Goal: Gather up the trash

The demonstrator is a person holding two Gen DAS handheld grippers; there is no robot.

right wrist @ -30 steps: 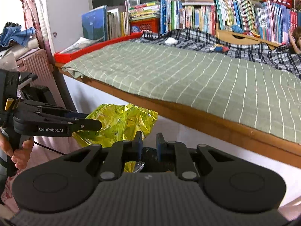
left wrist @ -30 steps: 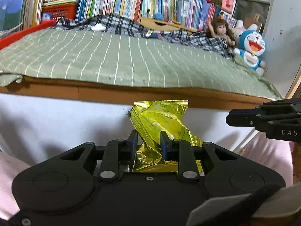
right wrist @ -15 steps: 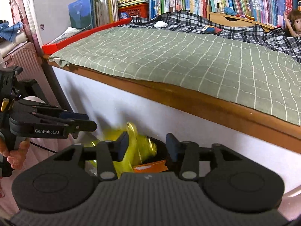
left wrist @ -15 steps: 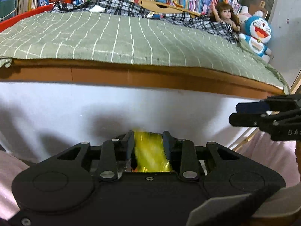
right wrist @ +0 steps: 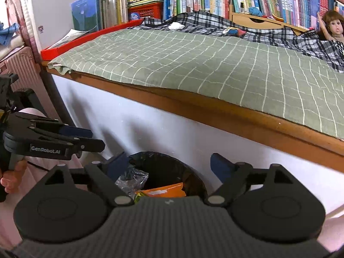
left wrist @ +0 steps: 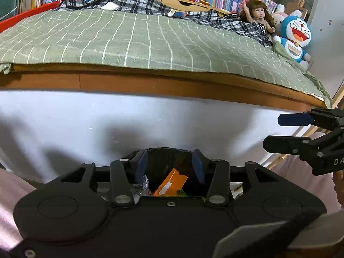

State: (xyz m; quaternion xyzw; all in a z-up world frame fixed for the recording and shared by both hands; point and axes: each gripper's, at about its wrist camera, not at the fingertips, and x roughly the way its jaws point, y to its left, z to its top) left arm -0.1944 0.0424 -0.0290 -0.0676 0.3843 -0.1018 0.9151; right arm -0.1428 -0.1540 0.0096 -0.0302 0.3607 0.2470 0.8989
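The bin (right wrist: 193, 174) shows only its far rim; the right claw's (right wrist: 169, 165) body covers its near half at 6 o'clock. The orange wrapper (right wrist: 163, 191) and clear plastic (right wrist: 131, 180) inside are partly hidden the same way. At 3 o'clock the doll (right wrist: 332, 28) is cut by the edge. In the left view, the right claw (left wrist: 279, 132) runs off at 3 o'clock.

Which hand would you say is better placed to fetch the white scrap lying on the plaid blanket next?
Probably the right. Both grippers hang empty over the bin, jaws opening, but the right gripper stands wider, and the white scrap lies nearly straight ahead in its view.
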